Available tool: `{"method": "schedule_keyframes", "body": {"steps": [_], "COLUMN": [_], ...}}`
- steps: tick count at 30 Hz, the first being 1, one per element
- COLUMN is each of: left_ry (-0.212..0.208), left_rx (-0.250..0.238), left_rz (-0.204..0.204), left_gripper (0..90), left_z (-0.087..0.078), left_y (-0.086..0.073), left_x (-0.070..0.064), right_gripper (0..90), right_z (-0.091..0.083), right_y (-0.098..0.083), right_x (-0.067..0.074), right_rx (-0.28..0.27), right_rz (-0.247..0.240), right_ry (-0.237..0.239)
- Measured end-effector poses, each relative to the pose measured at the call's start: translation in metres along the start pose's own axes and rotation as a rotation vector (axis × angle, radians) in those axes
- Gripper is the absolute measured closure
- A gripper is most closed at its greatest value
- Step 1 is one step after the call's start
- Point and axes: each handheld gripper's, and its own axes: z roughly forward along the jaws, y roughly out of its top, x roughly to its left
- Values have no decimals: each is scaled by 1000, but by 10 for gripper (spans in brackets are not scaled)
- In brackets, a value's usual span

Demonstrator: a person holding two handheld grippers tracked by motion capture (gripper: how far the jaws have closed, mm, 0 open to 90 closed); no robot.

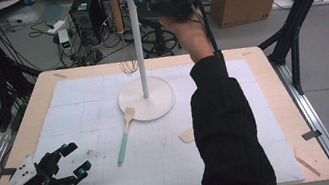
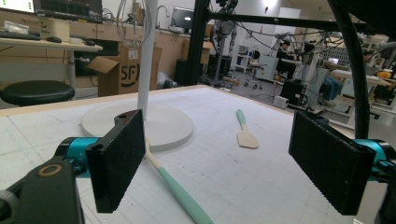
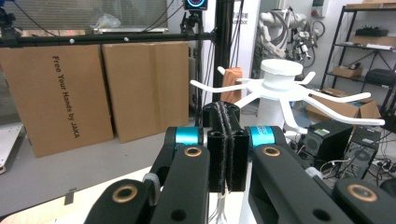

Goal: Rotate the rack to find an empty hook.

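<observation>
On the wooden surface [image 1: 276,104] with its white gridded mat, we see the white hook-topped rack [image 1: 139,51] near the far edge, a wire whisk with wooden handle [image 1: 120,29] hanging from it. Our right claw [image 3: 226,149] is pressed together beside the rack's hooks. Our left claw [image 1: 76,160] stands spread at the near left corner, close to the mint-handled wooden spatula [image 1: 125,134] lying mid-surface.

Left tongs [image 1: 75,159] low, jaws wide apart; right tongs [image 3: 227,149] raised high, jaws pressed together.
</observation>
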Motion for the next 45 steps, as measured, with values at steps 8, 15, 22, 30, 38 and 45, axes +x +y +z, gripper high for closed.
{"method": "schedule_keyframes", "body": {"steps": [8, 15, 22, 30, 38, 45], "left_ry": [14, 13, 27, 42, 51, 57], "left_rx": [-5, 6, 9, 9, 19, 34], "left_rz": [-5, -3, 7, -7, -8, -1], "left_gripper": [193, 192, 191, 188, 187, 188], "left_z": [-1, 6, 13, 18, 23, 28], "left_y": [-1, -2, -3, -2, -1, -2], "left_x": [1, -1, -3, -3, -3, -5], "right_gripper": [881, 534, 371, 319, 305, 295], "right_z": [-31, -71, -111, -155, -186, -209], "right_y": [-30, -96, -162, -228, -276, -295], "right_x": [1, 2, 13, 25, 35, 35], "right_rx": [13, 73, 155, 157, 174, 153], "right_rz": [14, 56, 77, 105, 108, 145], "right_ry": [12, 24, 8, -74, -170, -227]}}
